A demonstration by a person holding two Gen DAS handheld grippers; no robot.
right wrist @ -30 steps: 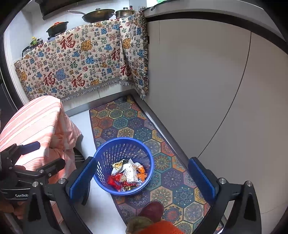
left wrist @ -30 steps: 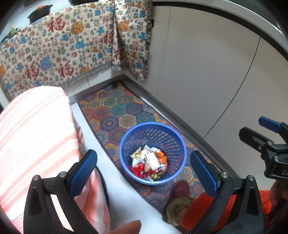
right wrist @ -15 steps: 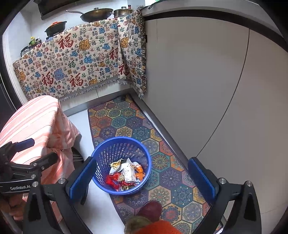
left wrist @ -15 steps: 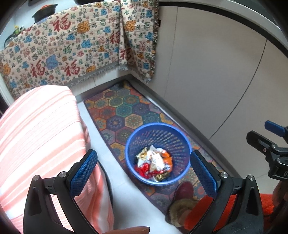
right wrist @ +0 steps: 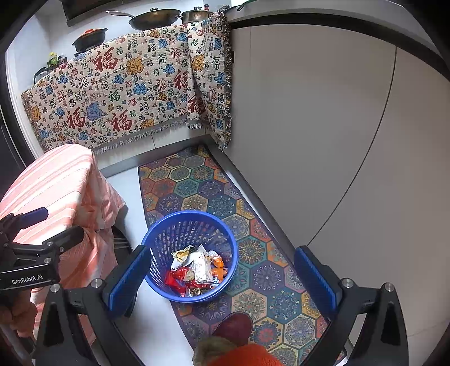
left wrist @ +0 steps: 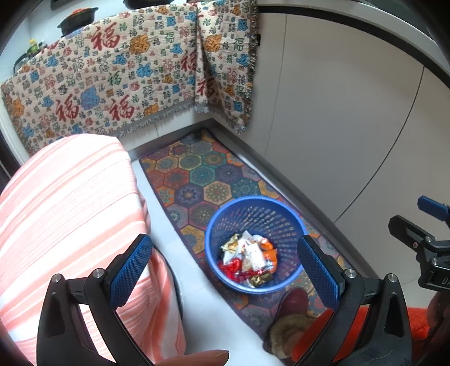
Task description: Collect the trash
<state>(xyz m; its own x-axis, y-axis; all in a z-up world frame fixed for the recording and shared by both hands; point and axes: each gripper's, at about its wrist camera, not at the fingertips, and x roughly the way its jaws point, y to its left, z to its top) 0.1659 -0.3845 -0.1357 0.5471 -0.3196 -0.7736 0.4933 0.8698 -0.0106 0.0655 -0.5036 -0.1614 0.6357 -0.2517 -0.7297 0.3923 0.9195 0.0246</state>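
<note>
The blue basket [left wrist: 254,243] stands on the patterned runner [left wrist: 197,174], holding crumpled wrappers [left wrist: 249,259] in red, white, orange and gold. The left gripper [left wrist: 225,270] and right gripper [right wrist: 222,277] both hover above it, fingers spread wide and empty. Only the right wrist view shows the pans [right wrist: 153,18] at 12 o'clock; the left view's top edge is too cropped to be sure. The striped cloth [left wrist: 64,208] crowds 9 o'clock, cabinet doors [right wrist: 323,126] 3 o'clock, a slipper [right wrist: 233,326] at 6.
</note>
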